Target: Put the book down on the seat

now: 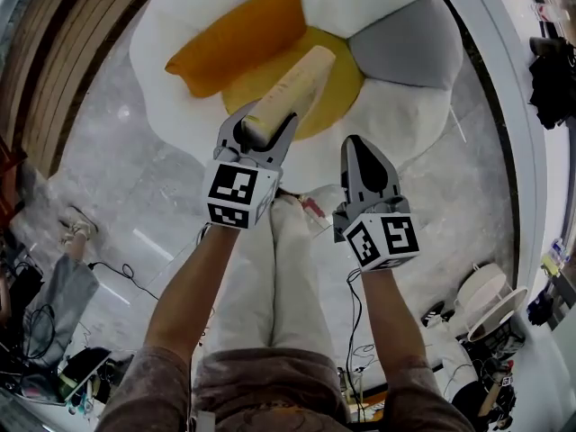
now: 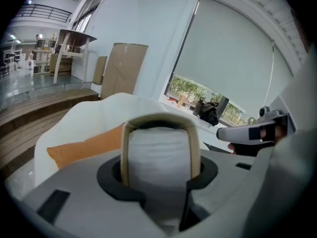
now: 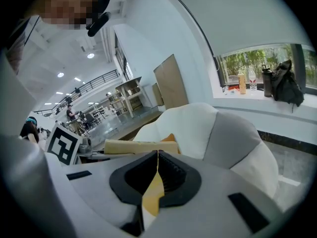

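A thick book with a beige cover and white page edges sticks out forward from my left gripper, which is shut on its near end. It hangs above the round yellow seat of a white petal-shaped chair. In the left gripper view the book fills the gap between the jaws. My right gripper is beside it on the right, shut with nothing in it. In the right gripper view its jaws meet on a thin line, and the book shows to the left.
An orange cushion lies at the seat's back left and a grey cushion at its back right. Wooden steps run along the left. Shoes, cables and bags lie on the floor, and a white stool stands at the lower right.
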